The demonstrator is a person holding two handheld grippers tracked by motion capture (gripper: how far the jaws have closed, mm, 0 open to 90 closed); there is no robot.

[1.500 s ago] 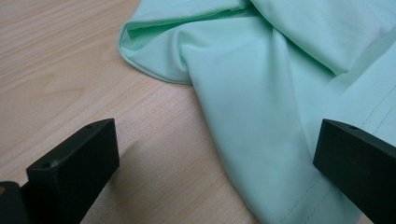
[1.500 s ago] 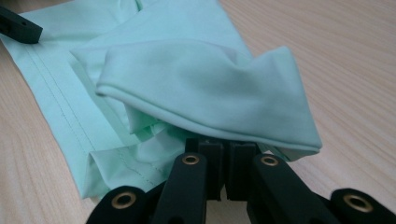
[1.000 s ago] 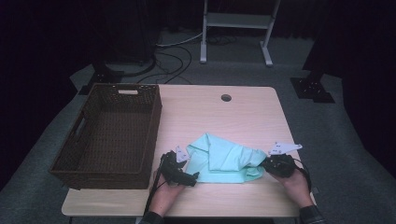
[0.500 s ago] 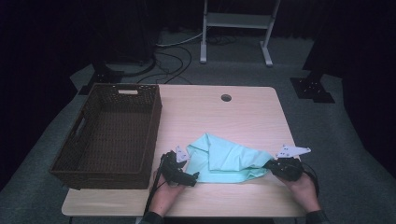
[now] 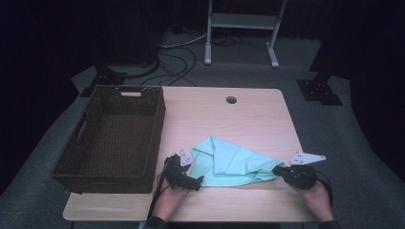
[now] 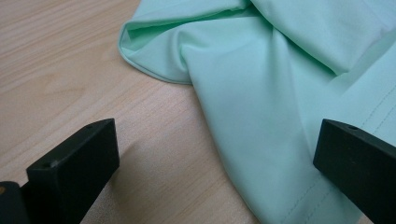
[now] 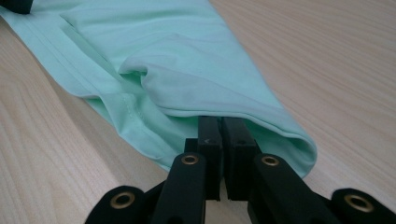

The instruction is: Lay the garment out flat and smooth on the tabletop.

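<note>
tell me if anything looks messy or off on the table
Only the mint green cloth: it lies crumpled in uneven folds, stretched to a point where the right tongs are shut on its end. The left tongs stand open at its other edge. The wicker basket sits square and undamaged.

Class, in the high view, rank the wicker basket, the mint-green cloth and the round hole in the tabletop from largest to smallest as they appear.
1. wicker basket
2. mint-green cloth
3. round hole
</note>
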